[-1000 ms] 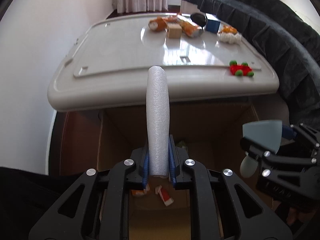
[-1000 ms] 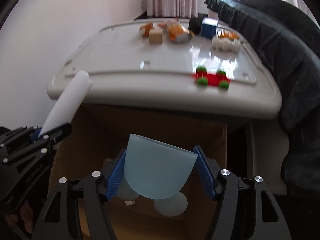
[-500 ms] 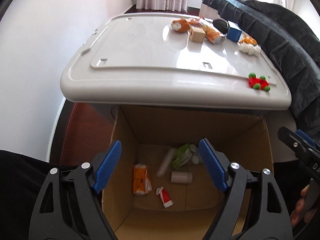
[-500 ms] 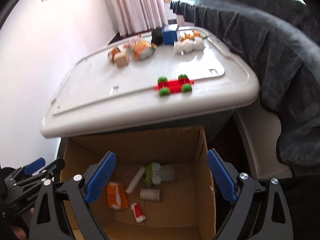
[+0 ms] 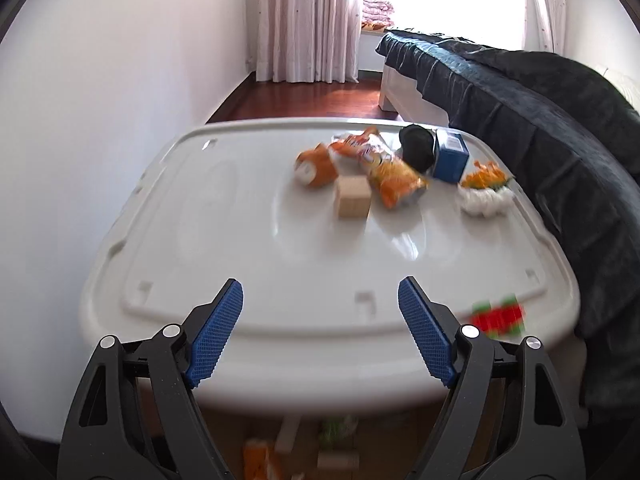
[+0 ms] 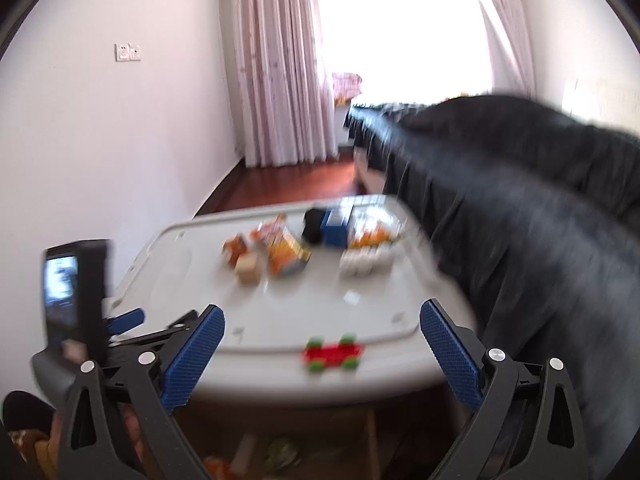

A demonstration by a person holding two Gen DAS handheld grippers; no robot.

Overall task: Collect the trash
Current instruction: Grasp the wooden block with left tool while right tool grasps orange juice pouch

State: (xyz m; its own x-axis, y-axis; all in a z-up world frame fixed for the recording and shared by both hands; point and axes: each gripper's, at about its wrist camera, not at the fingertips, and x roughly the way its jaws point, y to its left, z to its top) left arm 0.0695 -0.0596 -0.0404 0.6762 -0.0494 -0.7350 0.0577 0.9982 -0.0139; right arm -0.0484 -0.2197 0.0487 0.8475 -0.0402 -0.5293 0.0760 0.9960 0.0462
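Observation:
Both grippers hang over the near edge of a white table [image 5: 224,220]. My left gripper [image 5: 320,286] is open with nothing between its blue pads. My right gripper [image 6: 322,309] is empty too, and its jaws are still opening. At the table's far end lie an orange snack bag [image 5: 384,164], a crumpled orange wrapper [image 5: 316,164] and a white and orange scrap [image 5: 484,188]. Below the table edge, a cardboard box [image 5: 280,452] holds blurred trash. The right wrist view shows the same snack bag [image 6: 286,254] and box [image 6: 256,456].
A wooden block [image 5: 353,199], a black object [image 5: 418,148] and a blue box [image 5: 450,158] sit among the wrappers. A red and green toy [image 5: 498,318] lies near the front right corner. A dark blanket [image 5: 560,128] drapes along the right. A white wall runs along the left.
The left gripper let go of a white foam tube and the right let go of a pale blue cup, both over the box. Both opened and rose, so the views swung from the box to the tabletop.

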